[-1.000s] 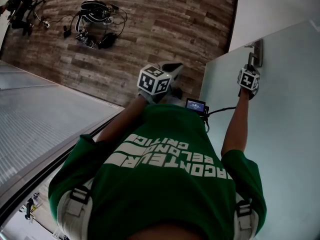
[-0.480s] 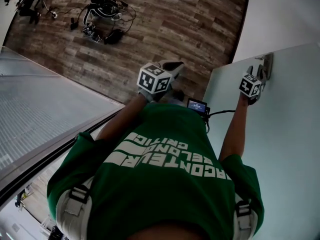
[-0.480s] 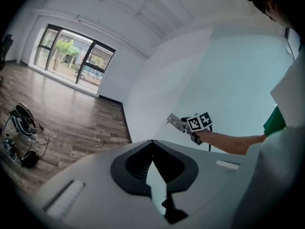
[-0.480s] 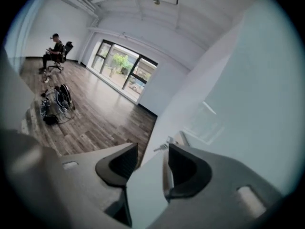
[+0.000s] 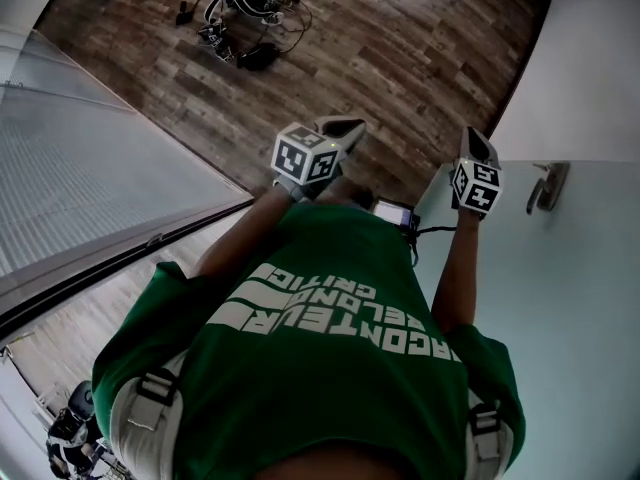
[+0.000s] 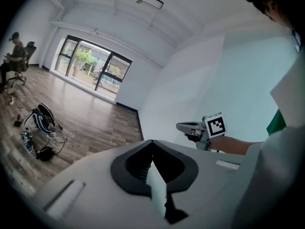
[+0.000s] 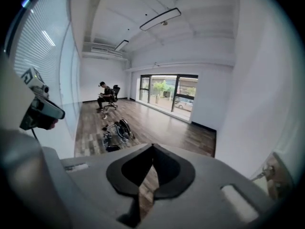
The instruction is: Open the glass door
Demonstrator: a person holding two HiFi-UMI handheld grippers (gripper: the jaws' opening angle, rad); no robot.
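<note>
**Two grippers held up beside the glass door**

A wooden floor (image 5: 390, 58) is seen far below. A ribbed glass wall (image 5: 80, 168) is set along the floor's left edge. The glass door (image 5: 570, 298) — a pale green pane — is stood at the floor's right edge, close by the person's right arm. A green shirt (image 5: 330, 368) is worn by the person. A heap of gear and cables (image 5: 245, 13) is left on the floor, near its far edge.

The left gripper (image 5: 338, 130) is held up over the floor, well apart from the door. Its jaws are pressed nearly together, with only a thin slit between them, and nothing is held.

The right gripper (image 5: 474, 148) is held up by the door's edge. Its jaws are closed to the same thin slit, and nothing is gripped. The metal handle (image 5: 546, 187) is fixed near that edge — it is close to the right gripper but is not touched.
</note>
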